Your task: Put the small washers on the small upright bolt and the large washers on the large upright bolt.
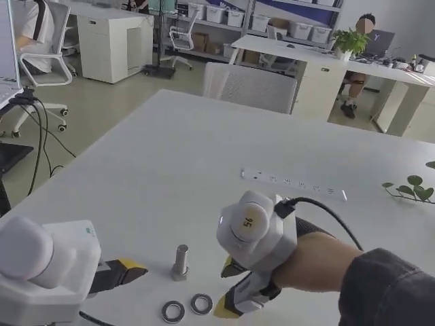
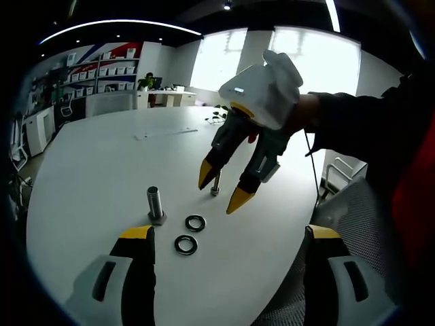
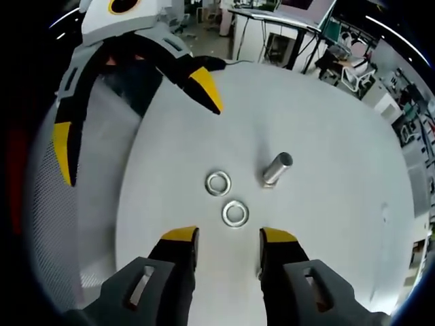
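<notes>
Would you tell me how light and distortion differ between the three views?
Head view: even light, bolt crisp. Left gripper view: windows blown out behind the right gripper, table bowed by fisheye. Right gripper view: washers sharp, edges warped.

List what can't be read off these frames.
Small bolt: left gripper view, mostly hidden behind the right gripper and its jaws; its top is unreadable.
Two washers: head view, too small to tell small from large, or which bolt they fit.
Left gripper: head view, body and one jaw cut off by the bottom-left edge.
Large bolt: thread blurred in the right gripper view.
</notes>
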### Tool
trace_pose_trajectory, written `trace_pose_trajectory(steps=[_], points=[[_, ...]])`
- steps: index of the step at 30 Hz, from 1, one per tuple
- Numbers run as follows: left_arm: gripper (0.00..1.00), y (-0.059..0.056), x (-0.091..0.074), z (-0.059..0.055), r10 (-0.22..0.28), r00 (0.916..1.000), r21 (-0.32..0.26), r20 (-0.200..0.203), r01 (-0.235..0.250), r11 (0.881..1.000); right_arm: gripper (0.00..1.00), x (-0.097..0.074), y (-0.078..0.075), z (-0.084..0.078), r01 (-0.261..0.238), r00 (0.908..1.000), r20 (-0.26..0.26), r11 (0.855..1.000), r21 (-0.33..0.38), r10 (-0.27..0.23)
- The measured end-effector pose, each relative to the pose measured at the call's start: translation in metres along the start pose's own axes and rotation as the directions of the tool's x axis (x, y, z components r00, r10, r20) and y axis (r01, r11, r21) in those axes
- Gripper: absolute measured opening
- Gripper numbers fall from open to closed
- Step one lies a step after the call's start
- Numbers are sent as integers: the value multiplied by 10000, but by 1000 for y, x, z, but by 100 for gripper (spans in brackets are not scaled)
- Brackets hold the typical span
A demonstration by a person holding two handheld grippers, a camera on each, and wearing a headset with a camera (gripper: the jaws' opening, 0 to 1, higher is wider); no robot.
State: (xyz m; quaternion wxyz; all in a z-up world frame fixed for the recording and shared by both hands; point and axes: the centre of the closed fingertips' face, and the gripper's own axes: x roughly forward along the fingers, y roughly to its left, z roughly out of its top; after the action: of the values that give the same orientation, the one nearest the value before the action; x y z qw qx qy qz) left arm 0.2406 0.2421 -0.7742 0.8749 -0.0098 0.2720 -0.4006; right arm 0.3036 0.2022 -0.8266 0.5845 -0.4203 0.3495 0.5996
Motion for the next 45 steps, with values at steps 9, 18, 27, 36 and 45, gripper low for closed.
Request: trace_pose_trajectory(steps=[9, 18, 27, 36, 45], points=[[91, 4, -1, -1, 52, 10000, -37, 8, -52, 10000, 38, 18, -5, 6, -282, 9993, -259, 9995, -173, 277], [91, 5, -1, -3, 90, 10000, -104, 15, -90, 9999, 38, 34, -5, 3, -525, 9969, -589, 9984, -196, 513], [91, 7, -3, -4, 129, 9999, -158, 34, -129, 9998, 36, 45, -3, -1, -624, 9950, -807, 9975, -320, 597], [91, 8, -3, -4, 138, 9999, -187, 38, -137, 9997, 34, 51, -4, -2, -591, 9939, -959, 9972, -463, 544], [91, 8, -4, -5, 146, 9999, -194, 6, -145, 9997, 33, 56, -1, -7, -625, 9924, -1092, 9969, -487, 569]])
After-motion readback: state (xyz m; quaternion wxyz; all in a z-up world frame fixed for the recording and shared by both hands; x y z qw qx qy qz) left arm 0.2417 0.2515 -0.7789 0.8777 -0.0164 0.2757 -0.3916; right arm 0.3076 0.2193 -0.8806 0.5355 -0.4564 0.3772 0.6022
